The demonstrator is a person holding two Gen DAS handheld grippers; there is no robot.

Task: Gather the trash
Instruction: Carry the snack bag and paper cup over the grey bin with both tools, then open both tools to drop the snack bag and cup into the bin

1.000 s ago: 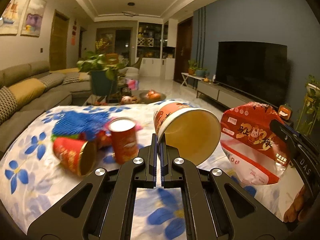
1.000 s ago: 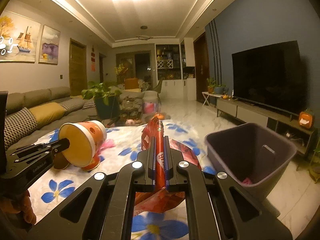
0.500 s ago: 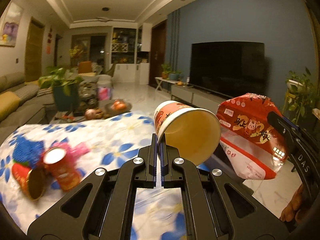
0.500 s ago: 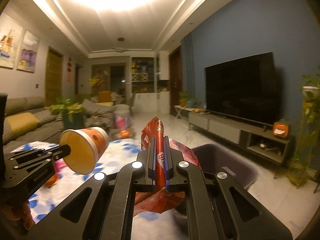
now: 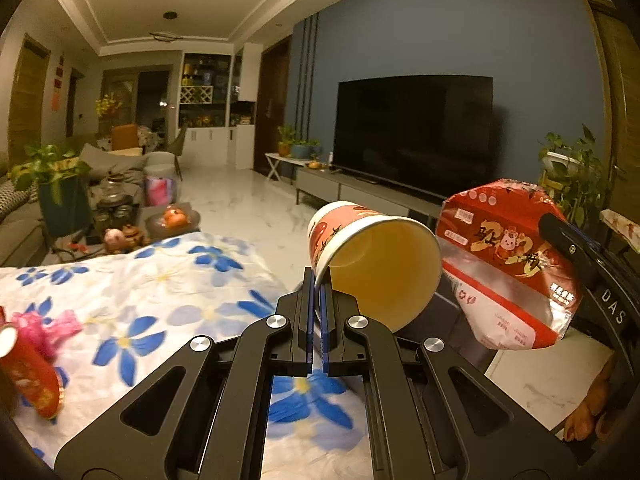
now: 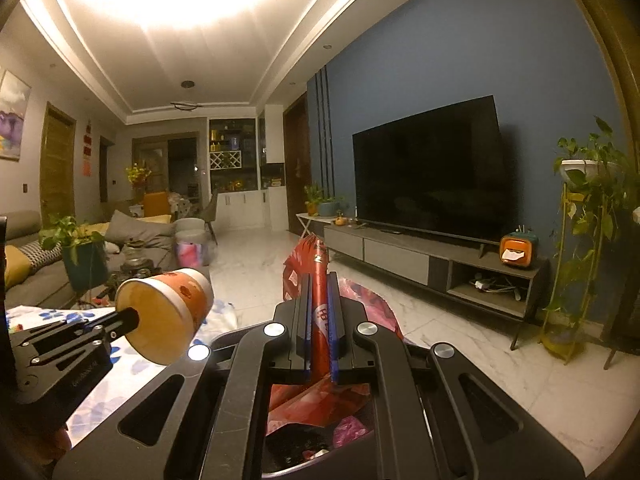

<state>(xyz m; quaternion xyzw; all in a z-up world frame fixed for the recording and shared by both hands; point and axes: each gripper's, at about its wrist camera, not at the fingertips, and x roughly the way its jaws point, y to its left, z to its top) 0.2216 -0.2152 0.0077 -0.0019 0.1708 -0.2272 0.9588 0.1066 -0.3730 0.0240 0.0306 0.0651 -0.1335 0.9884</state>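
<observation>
My left gripper (image 5: 318, 278) is shut on the rim of an empty red and white paper cup (image 5: 372, 260), which lies on its side in the air with its mouth toward the camera. To its right hangs a red snack bag (image 5: 504, 256), pinched by my right gripper (image 5: 560, 240). In the right wrist view the right gripper (image 6: 319, 284) is shut on the folded edge of the snack bag (image 6: 316, 252). The cup (image 6: 168, 316) floats at the left, level with it. A dark trash bin (image 6: 296, 448) sits right below the bag, mostly hidden, with pink scraps inside.
A table with a blue-flowered cloth (image 5: 160, 280) is at the left, with a red can (image 5: 24, 376) and a pink wrapper (image 5: 44, 324) on it. A TV console (image 6: 420, 260) and plant stand (image 6: 580, 240) line the blue wall across bare marble floor (image 6: 500, 360).
Both grippers have swung right, off the table, carrying the cup and the bag. The bin, earlier ahead at the right, now lies under the right gripper.
</observation>
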